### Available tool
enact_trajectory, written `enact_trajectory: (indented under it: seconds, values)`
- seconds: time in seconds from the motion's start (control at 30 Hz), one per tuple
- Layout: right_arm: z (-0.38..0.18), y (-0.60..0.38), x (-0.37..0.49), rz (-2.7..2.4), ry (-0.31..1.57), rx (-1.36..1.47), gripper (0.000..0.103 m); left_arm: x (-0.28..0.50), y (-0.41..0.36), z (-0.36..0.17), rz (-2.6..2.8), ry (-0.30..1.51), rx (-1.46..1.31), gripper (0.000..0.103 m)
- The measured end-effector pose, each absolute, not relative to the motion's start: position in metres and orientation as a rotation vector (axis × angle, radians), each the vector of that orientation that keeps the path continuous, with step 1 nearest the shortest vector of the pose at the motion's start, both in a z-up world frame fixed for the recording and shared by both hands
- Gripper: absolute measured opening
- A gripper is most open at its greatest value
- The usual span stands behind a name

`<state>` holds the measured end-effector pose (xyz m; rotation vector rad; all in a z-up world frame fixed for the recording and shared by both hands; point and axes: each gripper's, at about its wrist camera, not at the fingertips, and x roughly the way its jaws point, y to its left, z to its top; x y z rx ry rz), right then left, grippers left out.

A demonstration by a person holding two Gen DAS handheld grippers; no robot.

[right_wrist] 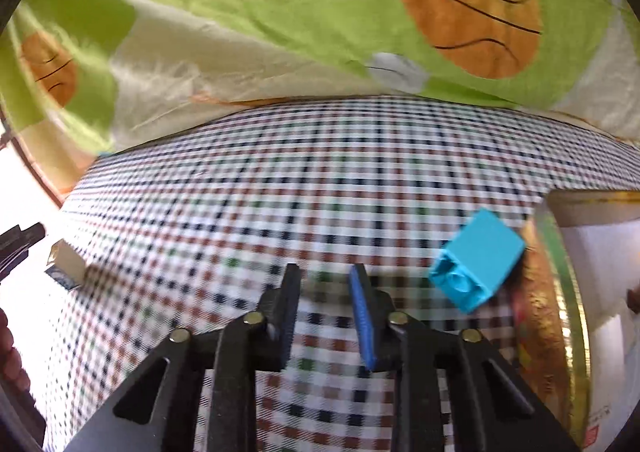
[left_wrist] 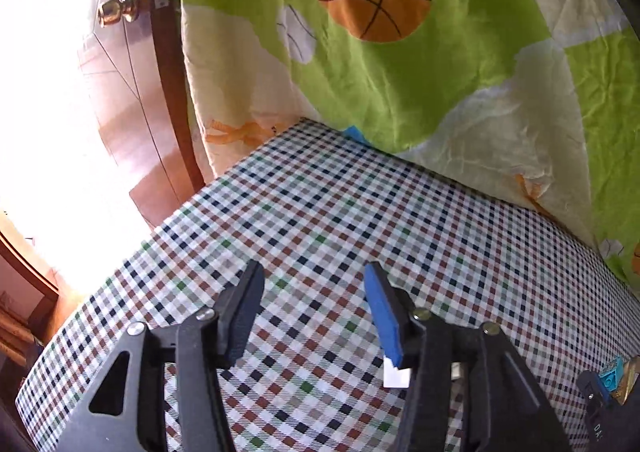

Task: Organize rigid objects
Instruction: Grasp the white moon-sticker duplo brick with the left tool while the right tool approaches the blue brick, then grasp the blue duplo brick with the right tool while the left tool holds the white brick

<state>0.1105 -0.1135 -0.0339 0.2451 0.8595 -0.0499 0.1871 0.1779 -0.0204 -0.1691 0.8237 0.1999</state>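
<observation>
My left gripper (left_wrist: 314, 272) is open over the checked cloth (left_wrist: 320, 220), with nothing between its fingers. A small white block (left_wrist: 396, 377) lies on the cloth low beside its blue-padded finger; the right wrist view shows this block (right_wrist: 66, 262) at the far left. My right gripper (right_wrist: 326, 272) has its jaws drawn in to a narrow gap with only cloth behind it. A turquoise toy brick (right_wrist: 478, 260) sits tilted to its right, touching the side of a gold-rimmed tin (right_wrist: 560, 272). The same brick (left_wrist: 610, 374) shows at the left wrist view's lower right edge.
A green and cream quilt (left_wrist: 400, 84) with basketball prints rises along the far side of the cloth. A wooden door with a brass knob (left_wrist: 118, 10) and a sunlit floor lie to the left, beyond the cloth's edge. A person's hand (right_wrist: 8, 352) shows at the left rim.
</observation>
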Motion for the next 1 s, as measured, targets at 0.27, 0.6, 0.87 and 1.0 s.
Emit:
enact_trajectory:
  seconds: [0.27, 0.6, 0.87, 1.0]
  values:
    - [-0.024, -0.134, 0.078, 0.079, 0.789, 0.338, 0.023, 0.173, 0.124, -0.016, 0.111, 0.808, -0.018, 0.075]
    - [-0.010, -0.115, 0.065, -0.164, 0.789, 0.295, 0.081, 0.191, 0.104, -0.052, 0.188, 0.899, 0.154, 0.060]
    - [-0.011, -0.104, 0.097, -0.602, 0.852, 0.122, 0.081, 0.194, 0.106, -0.060, 0.176, 0.885, 0.136, 0.031]
    - [-0.012, -0.131, 0.102, -0.623, 0.874, 0.277, 0.080, 0.197, 0.108, -0.061, 0.178, 0.893, 0.107, 0.031]
